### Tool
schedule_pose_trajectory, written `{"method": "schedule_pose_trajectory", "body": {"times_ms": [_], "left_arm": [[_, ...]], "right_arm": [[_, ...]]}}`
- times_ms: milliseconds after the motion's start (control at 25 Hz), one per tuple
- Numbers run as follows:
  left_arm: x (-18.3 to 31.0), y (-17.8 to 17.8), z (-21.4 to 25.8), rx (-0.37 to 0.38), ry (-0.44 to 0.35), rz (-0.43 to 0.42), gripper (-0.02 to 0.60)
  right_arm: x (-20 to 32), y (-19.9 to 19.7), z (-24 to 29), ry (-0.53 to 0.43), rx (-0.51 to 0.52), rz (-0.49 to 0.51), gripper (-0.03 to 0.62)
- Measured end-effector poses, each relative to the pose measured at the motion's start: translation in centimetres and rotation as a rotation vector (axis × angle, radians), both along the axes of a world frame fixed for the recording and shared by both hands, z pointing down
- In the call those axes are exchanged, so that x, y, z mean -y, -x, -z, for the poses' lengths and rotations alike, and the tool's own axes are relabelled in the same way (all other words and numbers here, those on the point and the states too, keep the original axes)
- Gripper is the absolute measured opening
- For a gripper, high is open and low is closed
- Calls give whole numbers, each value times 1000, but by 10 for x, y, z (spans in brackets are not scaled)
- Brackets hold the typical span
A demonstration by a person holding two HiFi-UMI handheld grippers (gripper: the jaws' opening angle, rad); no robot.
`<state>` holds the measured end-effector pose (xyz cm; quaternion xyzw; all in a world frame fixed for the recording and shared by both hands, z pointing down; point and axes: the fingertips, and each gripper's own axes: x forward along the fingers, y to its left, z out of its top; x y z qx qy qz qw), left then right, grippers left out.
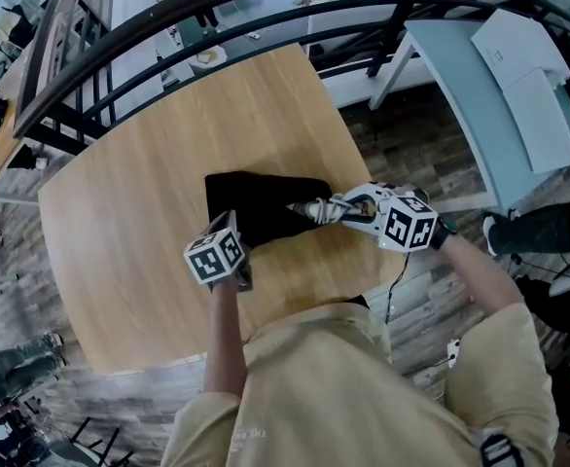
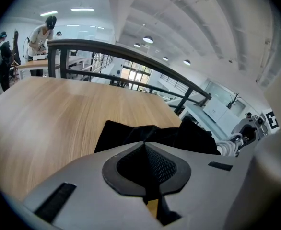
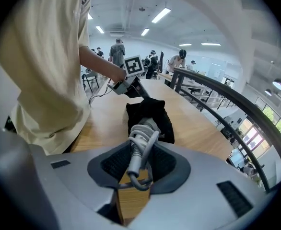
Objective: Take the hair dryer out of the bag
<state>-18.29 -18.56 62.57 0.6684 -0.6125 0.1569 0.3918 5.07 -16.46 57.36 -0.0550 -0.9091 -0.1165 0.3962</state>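
A black cloth bag (image 1: 261, 207) lies on the round wooden table (image 1: 149, 163). My left gripper (image 1: 234, 232) is at the bag's near-left corner, its jaws shut on the black fabric (image 2: 150, 135). At the bag's right end, my right gripper (image 1: 348, 209) is shut on the hair dryer's coiled white cord (image 3: 140, 145). The cord bundle (image 1: 319, 209) sticks out of the bag's mouth (image 3: 149, 116), raised a little off the table. The dryer's body stays hidden inside the bag. In the right gripper view the left gripper's marker cube (image 3: 133, 66) shows beyond the bag.
A black curved railing (image 1: 217, 8) runs behind the table. A white desk (image 1: 499, 95) stands to the right. A thin cable (image 1: 394, 290) hangs by the table's near edge. People work at far desks (image 3: 179, 56). Bare wood surrounds the bag.
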Motion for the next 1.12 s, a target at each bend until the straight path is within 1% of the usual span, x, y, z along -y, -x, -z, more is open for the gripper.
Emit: {"method": "schedule_pose_trajectory", "body": {"times_ms": [240,360,560,800,920,1120], "left_arm": [[2,8,-2,41,1,10,15],[1,10,-6,46,8,12,15],[0,10,-14,65,18,25,15],[-1,5,-23,63,39,8,15],[-1,1,-28,61,49,3,15],[1,-11,-26,54,47,-24,15]], "right_arm": [[2,-3,26,-15,75,-40,101],[6,-4,35,-20,101,-60,94],[4,-9,40,-37,118,-69,89],[8,-23,31,-14,147,-147,87],[6,-31,27,25,174,-209,87],[18,-50,12,99,250,-390,87]]}}
